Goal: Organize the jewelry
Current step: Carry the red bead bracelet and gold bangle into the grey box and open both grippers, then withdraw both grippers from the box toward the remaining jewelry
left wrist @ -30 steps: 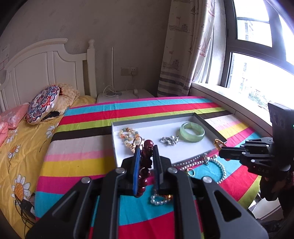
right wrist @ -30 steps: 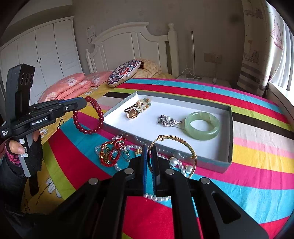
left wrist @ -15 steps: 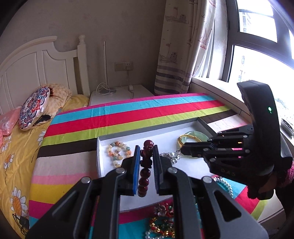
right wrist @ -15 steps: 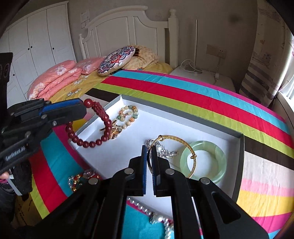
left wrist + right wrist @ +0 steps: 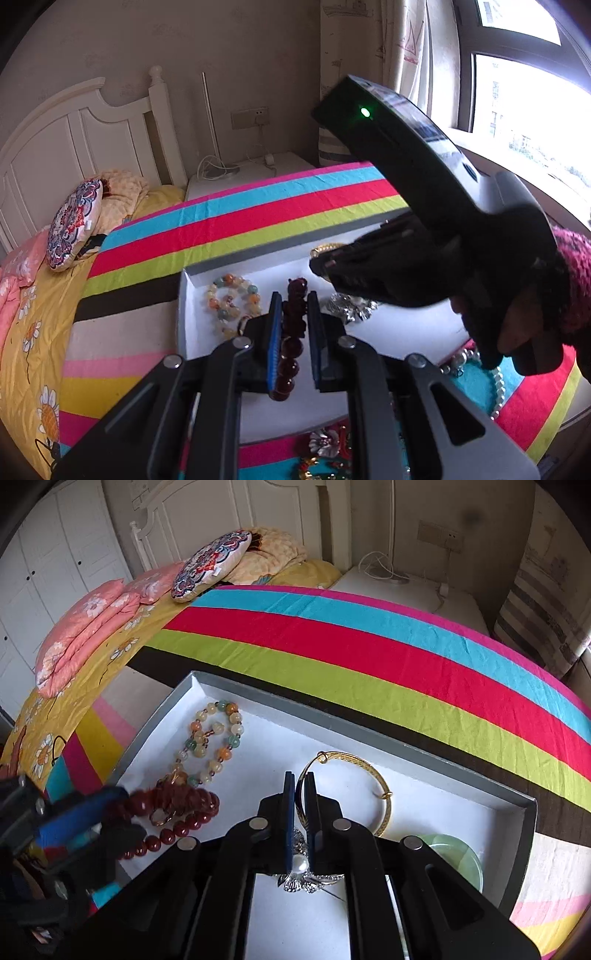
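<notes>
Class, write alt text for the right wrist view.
The right gripper pinches a gold bangle over a white tray on a striped cloth. At left, the left gripper holds a red bead bracelet beside a pastel bead bracelet.

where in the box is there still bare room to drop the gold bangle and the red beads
Bare white floor shows in the box between the pastel bead bracelet and the gold bangle, along the far wall. Another patch lies nearest the right gripper, below the silver brooch. It is crowded where the red bead bracelet in the left gripper overlaps the pastel beads, and around the jade bangle.
</notes>
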